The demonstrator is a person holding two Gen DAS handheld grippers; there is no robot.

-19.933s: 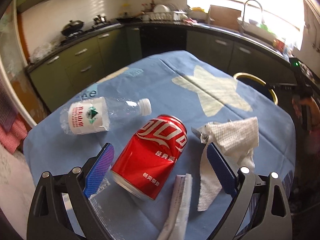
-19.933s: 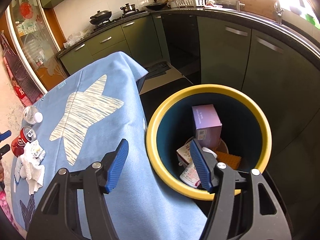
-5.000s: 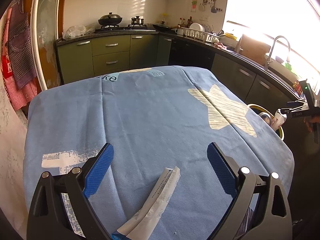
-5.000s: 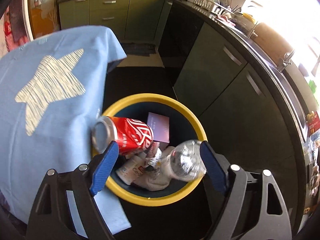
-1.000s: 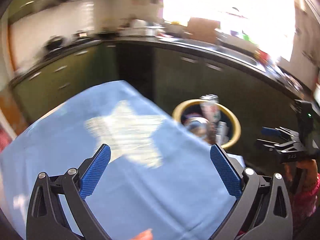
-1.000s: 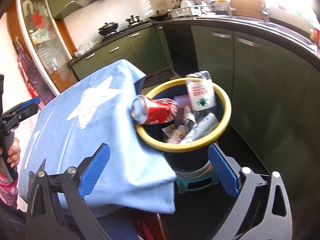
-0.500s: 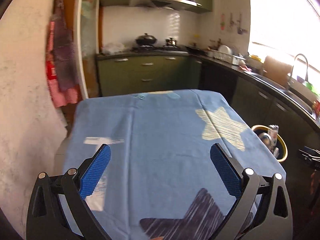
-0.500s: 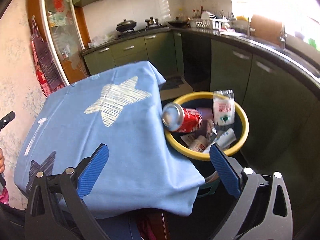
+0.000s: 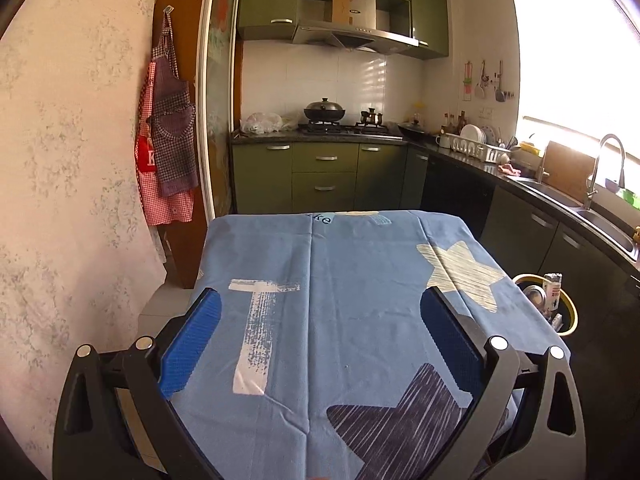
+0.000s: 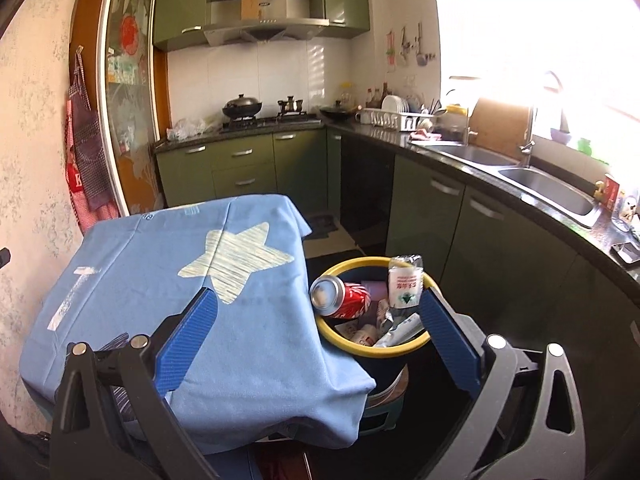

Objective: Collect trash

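Both grippers, left gripper (image 9: 320, 336) and right gripper (image 10: 316, 338), hang spread and empty while the red can (image 10: 340, 295), light and dentable, perches seemingly loose on the yellow-rimmed bin (image 10: 404, 347) — grab mid-body.

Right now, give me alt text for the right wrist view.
A yellow-rimmed bin beside a blue-clothed table holds a red can on its rim and an upright plastic bottle. The open right gripper hovers empty.

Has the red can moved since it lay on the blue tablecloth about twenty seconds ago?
Yes. The red can has left the blue tablecloth and now lies tilted across the rim of the yellow-rimmed bin.
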